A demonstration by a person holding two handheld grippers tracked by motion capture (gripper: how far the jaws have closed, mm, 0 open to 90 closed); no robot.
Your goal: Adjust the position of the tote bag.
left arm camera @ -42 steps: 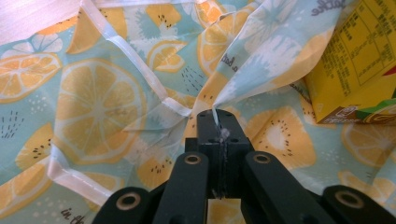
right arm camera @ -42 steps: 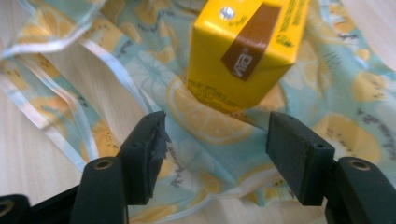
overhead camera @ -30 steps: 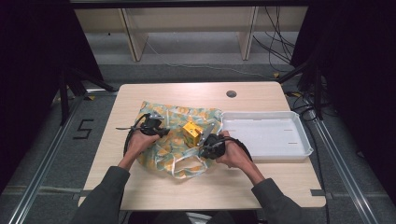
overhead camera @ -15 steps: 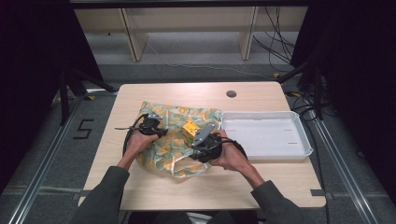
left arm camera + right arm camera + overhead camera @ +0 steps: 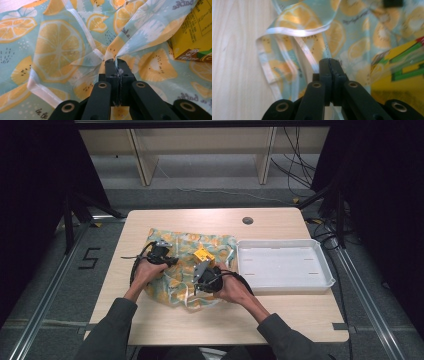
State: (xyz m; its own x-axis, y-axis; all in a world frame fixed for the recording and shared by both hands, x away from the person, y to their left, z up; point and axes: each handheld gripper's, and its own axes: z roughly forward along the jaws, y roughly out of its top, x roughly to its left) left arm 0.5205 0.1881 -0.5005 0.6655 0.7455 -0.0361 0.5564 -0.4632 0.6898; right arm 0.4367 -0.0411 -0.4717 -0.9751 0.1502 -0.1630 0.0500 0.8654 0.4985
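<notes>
A crumpled plastic bag (image 5: 175,285) printed with lemon slices lies on the wooden table, with a yellow carton (image 5: 203,255) resting on its middle. My left gripper (image 5: 172,261) sits at the bag's left side. In the left gripper view the left gripper (image 5: 116,61) is shut on a pinched fold of the bag (image 5: 57,50), and the carton (image 5: 195,32) lies to its right. My right gripper (image 5: 197,280) is at the bag's near edge. In the right gripper view the right gripper (image 5: 329,60) is shut on a white-edged strip of the bag (image 5: 297,20), beside the carton (image 5: 402,72).
A white tray (image 5: 285,285) stands on the table just right of the bag, close to the right hand. A round cable hole (image 5: 247,220) sits near the table's far edge. Bare wood (image 5: 234,62) lies left of the bag's edge.
My right gripper has shifted left along the bag's near edge, away from the tray. The left gripper has hardly moved and keeps its hold.
</notes>
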